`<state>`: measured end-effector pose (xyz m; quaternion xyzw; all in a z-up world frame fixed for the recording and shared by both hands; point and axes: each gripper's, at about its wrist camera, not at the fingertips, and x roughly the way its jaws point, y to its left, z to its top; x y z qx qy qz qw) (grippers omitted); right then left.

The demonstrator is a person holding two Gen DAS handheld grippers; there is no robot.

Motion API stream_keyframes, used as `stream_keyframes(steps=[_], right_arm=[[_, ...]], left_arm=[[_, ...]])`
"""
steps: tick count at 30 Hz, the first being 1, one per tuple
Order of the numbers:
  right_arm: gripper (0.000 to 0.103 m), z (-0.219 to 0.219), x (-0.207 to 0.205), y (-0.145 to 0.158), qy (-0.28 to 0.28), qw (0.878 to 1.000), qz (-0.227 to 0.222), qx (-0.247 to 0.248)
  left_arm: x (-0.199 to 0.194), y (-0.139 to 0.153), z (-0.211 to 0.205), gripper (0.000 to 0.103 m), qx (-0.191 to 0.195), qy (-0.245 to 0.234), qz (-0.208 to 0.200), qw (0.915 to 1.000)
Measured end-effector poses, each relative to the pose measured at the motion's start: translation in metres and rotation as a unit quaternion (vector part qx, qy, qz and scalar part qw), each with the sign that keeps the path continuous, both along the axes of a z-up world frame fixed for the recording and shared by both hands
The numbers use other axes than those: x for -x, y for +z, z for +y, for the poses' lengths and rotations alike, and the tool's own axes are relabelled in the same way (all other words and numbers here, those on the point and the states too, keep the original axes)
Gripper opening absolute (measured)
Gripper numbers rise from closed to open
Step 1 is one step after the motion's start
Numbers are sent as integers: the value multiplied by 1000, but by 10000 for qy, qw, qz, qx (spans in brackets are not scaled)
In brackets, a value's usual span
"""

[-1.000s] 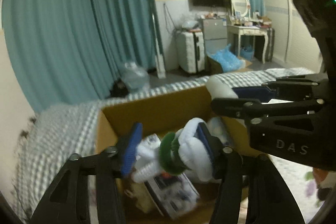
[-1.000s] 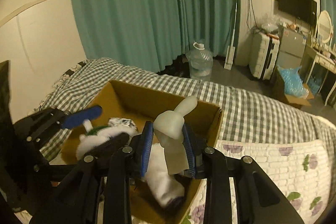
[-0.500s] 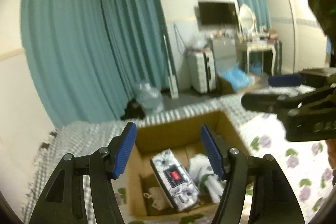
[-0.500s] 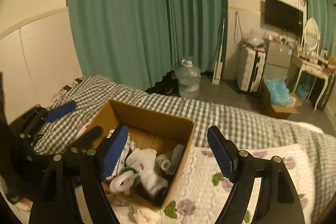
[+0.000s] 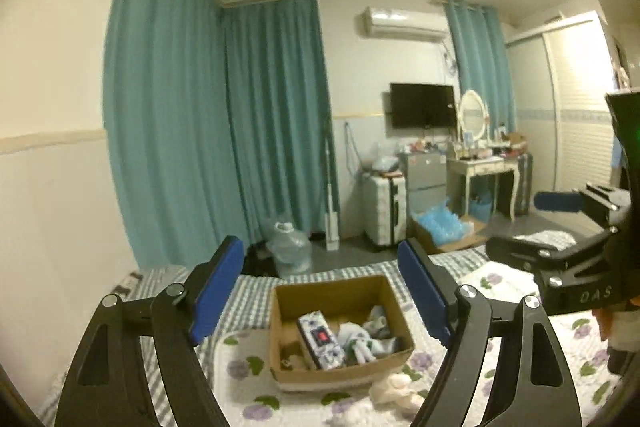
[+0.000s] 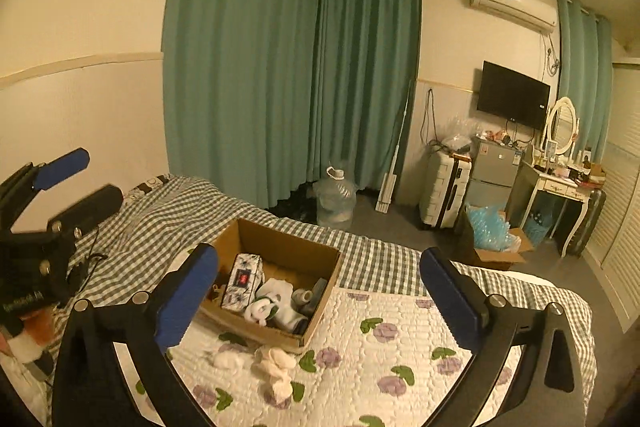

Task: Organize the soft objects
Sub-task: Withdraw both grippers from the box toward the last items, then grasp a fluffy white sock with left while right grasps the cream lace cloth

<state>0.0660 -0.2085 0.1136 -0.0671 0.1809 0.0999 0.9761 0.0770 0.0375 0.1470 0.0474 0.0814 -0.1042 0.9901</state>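
A cardboard box (image 5: 332, 291) (image 6: 280, 239) stands on the bed and holds a white soft toy with a green ring (image 6: 266, 307) (image 5: 356, 343), a patterned packet (image 5: 320, 339) (image 6: 242, 279) and other soft items. A cream soft toy (image 6: 276, 363) (image 5: 394, 387) and a small white soft piece (image 6: 228, 359) lie on the quilt in front of the box. My left gripper (image 5: 320, 295) is open and empty, high above the box. My right gripper (image 6: 320, 295) is open and empty, also raised well back from the box.
The bed has a flowered white quilt (image 6: 400, 347) and a checked cover (image 6: 160, 211). Beyond it are teal curtains (image 6: 288, 75), a water jug (image 6: 334, 197), a suitcase (image 6: 444, 191), a small fridge (image 6: 494, 171) and a dressing table (image 6: 560, 187).
Both grippers let go of their soft toys into the box, opened wide, and pulled up and back away from the box.
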Motion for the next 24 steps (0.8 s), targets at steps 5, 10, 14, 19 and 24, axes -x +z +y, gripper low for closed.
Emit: stream_keyframes(steps=[5, 10, 14, 19, 24], right_arm=[[102, 1, 21, -11, 106, 9995, 122, -256], [102, 7, 17, -49, 66, 9993, 261, -253], [102, 6, -7, -96, -3, 9971, 625, -443], [102, 9, -44, -158, -4, 9933, 1122, -260], [102, 18, -75, -212, 77, 9878, 1554, -80]], left_arm=[[24, -18, 3, 81, -11, 262, -44, 9996], [16, -58, 1, 81, 102, 308, 353, 9988], [-8, -101, -4, 81, 232, 294, 898, 9953], [-36, -158, -7, 81, 164, 393, 1504, 9877], [-59, -211, -4, 81, 86, 547, 2100, 9761]])
